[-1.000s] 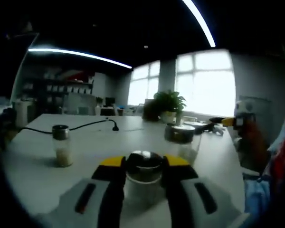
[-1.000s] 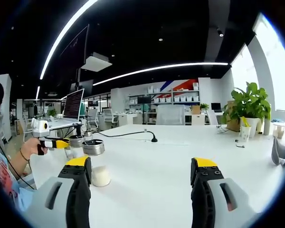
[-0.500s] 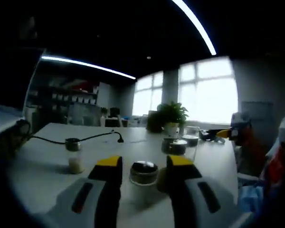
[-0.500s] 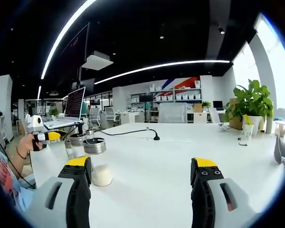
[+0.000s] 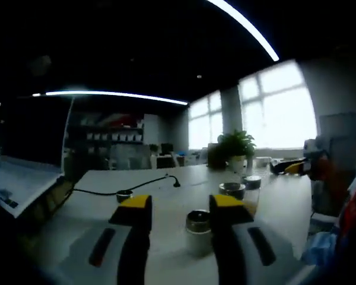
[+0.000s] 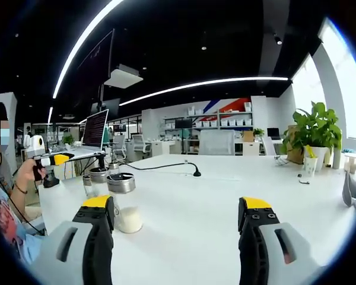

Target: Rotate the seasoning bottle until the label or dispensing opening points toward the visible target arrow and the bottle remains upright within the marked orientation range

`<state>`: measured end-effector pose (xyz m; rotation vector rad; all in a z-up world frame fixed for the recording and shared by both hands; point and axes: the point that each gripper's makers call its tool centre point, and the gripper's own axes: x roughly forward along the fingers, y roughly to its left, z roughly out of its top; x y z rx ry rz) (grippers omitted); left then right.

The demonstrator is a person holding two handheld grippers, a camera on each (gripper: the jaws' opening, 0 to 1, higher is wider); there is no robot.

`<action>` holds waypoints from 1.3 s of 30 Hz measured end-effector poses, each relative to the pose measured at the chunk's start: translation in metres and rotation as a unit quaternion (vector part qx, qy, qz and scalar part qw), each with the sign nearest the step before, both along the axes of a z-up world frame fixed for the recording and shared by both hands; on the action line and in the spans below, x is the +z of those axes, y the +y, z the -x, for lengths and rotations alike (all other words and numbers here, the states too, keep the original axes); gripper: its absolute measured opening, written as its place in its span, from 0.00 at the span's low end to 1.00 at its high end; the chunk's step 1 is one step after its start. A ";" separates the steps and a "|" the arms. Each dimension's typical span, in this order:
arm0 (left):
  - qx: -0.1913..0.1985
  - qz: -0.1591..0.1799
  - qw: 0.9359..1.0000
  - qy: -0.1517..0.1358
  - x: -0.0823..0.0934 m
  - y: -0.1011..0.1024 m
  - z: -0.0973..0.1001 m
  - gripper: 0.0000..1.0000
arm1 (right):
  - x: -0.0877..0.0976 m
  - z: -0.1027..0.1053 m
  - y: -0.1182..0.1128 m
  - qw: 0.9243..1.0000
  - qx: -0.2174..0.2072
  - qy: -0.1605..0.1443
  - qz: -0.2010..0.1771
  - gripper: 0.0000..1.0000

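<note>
Seasoning bottle (image 5: 198,232) stands between my left gripper's (image 5: 181,209) parted jaws, right gripper (image 6: 181,211) likewise wide apart; closing off-centre could tip it over.

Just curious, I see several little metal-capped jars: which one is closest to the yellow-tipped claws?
The seasoning bottle between the left gripper's open jaws; the other bottles stand farther back.

Clear glass seasoning bottle (image 6: 124,203) with shiny metal cap; smooth matt white table (image 6: 213,196); glossy black cable (image 6: 160,167)
</note>
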<state>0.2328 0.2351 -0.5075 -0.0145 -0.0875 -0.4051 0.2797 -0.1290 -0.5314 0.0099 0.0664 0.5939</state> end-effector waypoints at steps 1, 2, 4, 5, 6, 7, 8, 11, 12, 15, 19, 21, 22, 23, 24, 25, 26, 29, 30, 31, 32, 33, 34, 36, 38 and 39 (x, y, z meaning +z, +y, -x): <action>0.003 0.000 1.000 0.000 0.000 0.001 -0.001 0.42 | -0.001 0.000 0.000 1.000 0.000 0.001 0.000 0.89; 0.012 0.005 1.000 0.001 0.002 0.003 -0.004 0.43 | -0.001 0.000 0.000 1.000 0.000 0.001 0.000 0.89; 0.028 0.012 1.000 0.001 0.005 0.004 -0.011 0.47 | -0.003 -0.001 -0.001 1.000 -0.001 0.004 0.002 0.89; 0.031 0.008 0.999 0.000 0.006 0.003 -0.013 0.49 | -0.004 -0.001 -0.001 1.000 -0.001 0.005 0.002 0.89; 0.033 0.007 0.999 -0.001 0.006 0.003 -0.014 0.49 | -0.004 -0.001 -0.001 1.000 0.000 0.006 0.002 0.89; 0.034 0.006 0.999 -0.002 0.007 0.002 -0.015 0.49 | -0.004 -0.001 -0.001 1.000 0.000 0.006 0.002 0.89; 0.035 0.006 0.999 -0.004 0.007 0.002 -0.017 0.49 | -0.003 0.000 -0.002 1.000 -0.002 0.005 0.002 0.89; 0.037 0.013 0.999 0.000 0.007 0.005 -0.022 0.49 | -0.001 0.000 -0.003 1.000 -0.003 0.001 0.001 0.89; 0.040 0.015 0.999 0.000 0.007 0.006 -0.024 0.49 | 0.000 0.000 -0.003 1.000 -0.003 0.000 0.001 0.89; 0.057 0.004 0.998 0.001 0.008 0.014 -0.036 0.50 | -0.001 0.000 -0.002 1.000 -0.003 0.002 0.001 0.89; 0.077 -0.011 0.997 0.009 0.005 0.023 -0.053 0.52 | -0.003 0.000 0.000 1.000 -0.001 0.004 0.003 0.89; 0.077 -0.011 0.997 0.012 0.004 0.025 -0.058 0.52 | -0.003 0.000 0.000 1.000 0.000 0.004 0.003 0.89; 0.077 -0.012 0.997 0.011 0.003 0.025 -0.061 0.52 | -0.002 0.000 0.000 1.000 0.000 0.004 0.003 0.89; 0.079 -0.013 0.997 0.011 0.001 0.027 -0.065 0.52 | -0.003 0.000 0.000 1.000 0.000 0.004 0.003 0.89; 0.082 -0.012 0.996 0.015 -0.001 0.028 -0.069 0.52 | -0.003 0.000 0.001 1.000 0.001 0.005 0.003 0.89; 0.085 -0.013 0.996 0.018 -0.003 0.030 -0.074 0.52 | -0.002 0.000 0.001 1.000 0.002 0.004 0.002 0.89; 0.087 -0.014 0.996 0.020 -0.005 0.032 -0.079 0.53 | -0.002 0.000 0.002 1.000 0.003 0.004 0.002 0.89; 0.092 -0.014 0.995 0.023 -0.012 0.037 -0.095 0.53 | -0.003 0.000 0.003 1.000 0.005 0.006 0.003 0.89; 0.091 -0.018 0.996 0.017 -0.014 0.038 -0.100 0.53 | -0.003 0.000 0.003 1.000 0.004 0.006 0.002 0.89; 0.092 -0.019 0.995 0.014 -0.016 0.040 -0.104 0.53 | -0.003 0.000 0.003 1.000 0.005 0.006 0.002 0.89; 0.094 -0.020 0.995 0.016 -0.018 0.042 -0.109 0.53 | -0.003 0.000 0.002 1.000 0.005 0.006 0.002 0.89; 0.099 -0.018 0.995 0.015 -0.019 0.045 -0.113 0.53 | -0.003 0.000 0.002 1.000 0.004 0.006 0.002 0.89; 0.109 -0.015 0.994 0.009 -0.019 0.049 -0.119 0.53 | -0.003 -0.001 0.001 1.000 0.003 0.005 0.001 0.89; 0.109 -0.014 0.994 0.009 -0.021 0.050 -0.126 0.53 | -0.003 -0.001 0.001 1.000 0.002 0.005 0.001 0.89; 0.112 0.000 0.994 0.008 -0.021 0.051 -0.131 0.53 | -0.002 0.000 0.002 1.000 0.004 0.006 0.001 0.89; 0.113 0.003 0.994 0.006 -0.021 0.053 -0.136 0.53 | -0.002 0.001 0.004 1.000 0.006 0.005 0.001 0.89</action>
